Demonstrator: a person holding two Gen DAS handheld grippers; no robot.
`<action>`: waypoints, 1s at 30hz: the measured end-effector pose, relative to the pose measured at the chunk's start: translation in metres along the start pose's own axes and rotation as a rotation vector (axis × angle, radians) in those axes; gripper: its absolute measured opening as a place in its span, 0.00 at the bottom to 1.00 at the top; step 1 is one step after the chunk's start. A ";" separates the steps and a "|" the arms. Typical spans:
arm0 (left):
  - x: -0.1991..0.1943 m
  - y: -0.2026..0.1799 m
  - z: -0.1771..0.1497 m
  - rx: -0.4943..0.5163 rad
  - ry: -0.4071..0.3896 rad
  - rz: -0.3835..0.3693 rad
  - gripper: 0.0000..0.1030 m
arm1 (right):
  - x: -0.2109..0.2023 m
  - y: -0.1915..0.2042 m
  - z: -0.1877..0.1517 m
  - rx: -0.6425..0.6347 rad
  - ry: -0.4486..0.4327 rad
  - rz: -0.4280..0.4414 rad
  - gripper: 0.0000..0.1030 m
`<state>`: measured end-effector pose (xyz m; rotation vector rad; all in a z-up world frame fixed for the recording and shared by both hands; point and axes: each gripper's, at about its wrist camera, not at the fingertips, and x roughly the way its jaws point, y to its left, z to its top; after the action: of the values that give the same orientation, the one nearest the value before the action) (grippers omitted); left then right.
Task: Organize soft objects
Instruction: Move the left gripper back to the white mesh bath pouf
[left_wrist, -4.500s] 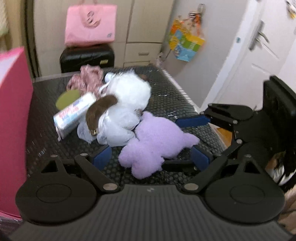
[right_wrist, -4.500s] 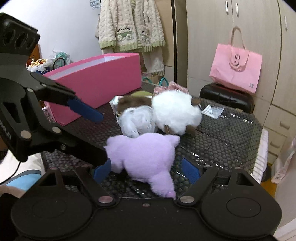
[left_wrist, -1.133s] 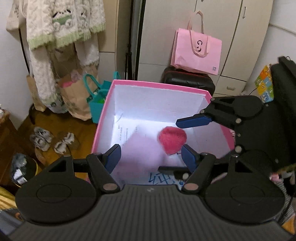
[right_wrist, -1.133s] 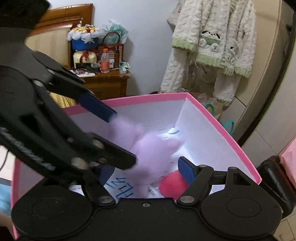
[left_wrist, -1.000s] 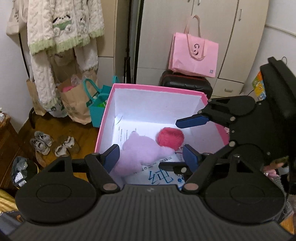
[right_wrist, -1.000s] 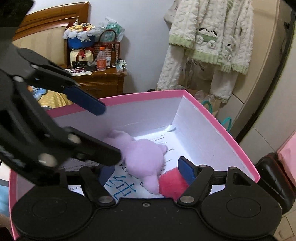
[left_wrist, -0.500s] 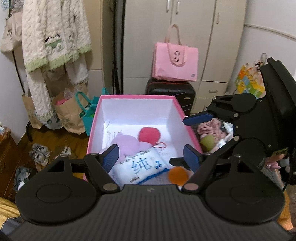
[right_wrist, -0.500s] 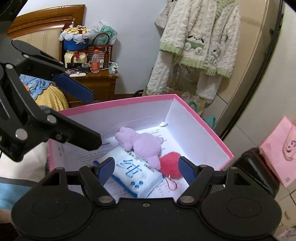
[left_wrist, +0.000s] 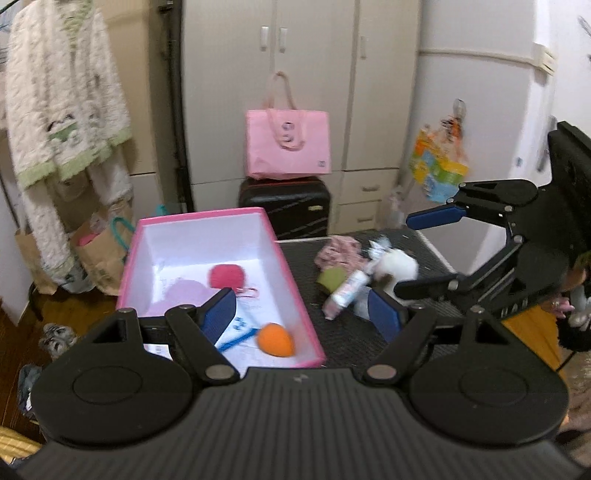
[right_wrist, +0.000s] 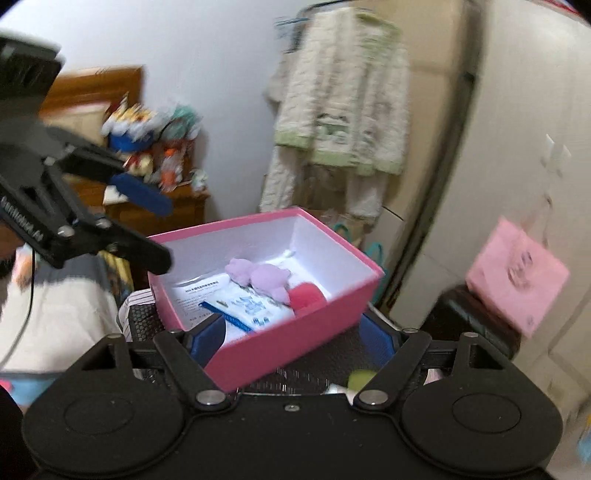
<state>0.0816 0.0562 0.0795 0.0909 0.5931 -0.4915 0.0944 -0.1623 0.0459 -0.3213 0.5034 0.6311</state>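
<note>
**Mira:** Both tools have pulled back from the box since half a second ago, and the view now swings toward the counter. Nearest, the left tool (left_wrist: 301, 314) stands spread wide with nothing between its blue pads; the right tool (right_wrist: 293, 338) is likewise released and empty.

**Jon:** So where do the soft things sit?

**Mira:** Inside the pink box (left_wrist: 295, 295) lie the orange ball (left_wrist: 275, 339), the tissue pack (right_wrist: 251, 306), the purple plush (right_wrist: 264, 275) and the red pompom (left_wrist: 226, 275). Farther right on the black counter (left_wrist: 347, 339) remain a wrapped tissue roll (left_wrist: 345, 293), a green item (left_wrist: 330, 277), the white plush (left_wrist: 397, 266) and, behind them, a pink patterned cloth (left_wrist: 340, 253).

**Jon:** What might go wrong?

**Mira:** Those leftovers look piled against each other, so I judge a grab at the white plush could snag the roll and drag it toward the counter's edge. Pictures are blurred, so a hasty approach could misplace the pads and pinch only fur, letting the toy slip midway.

**Jon:** And the box?

**Mira:** Its near wall sits close to the right tool; a low sweep could knock it.
</note>
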 end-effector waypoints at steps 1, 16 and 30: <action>0.001 -0.006 -0.001 0.015 0.003 -0.012 0.76 | -0.007 -0.003 -0.007 0.013 -0.007 -0.002 0.81; 0.063 -0.085 -0.010 0.114 0.100 -0.195 0.76 | -0.022 -0.028 -0.093 0.102 0.039 -0.021 0.84; 0.162 -0.096 -0.026 0.064 0.134 -0.130 0.76 | 0.030 -0.091 -0.146 0.220 0.115 -0.011 0.84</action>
<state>0.1393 -0.0907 -0.0264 0.1474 0.7180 -0.6343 0.1220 -0.2806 -0.0798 -0.1523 0.6748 0.5431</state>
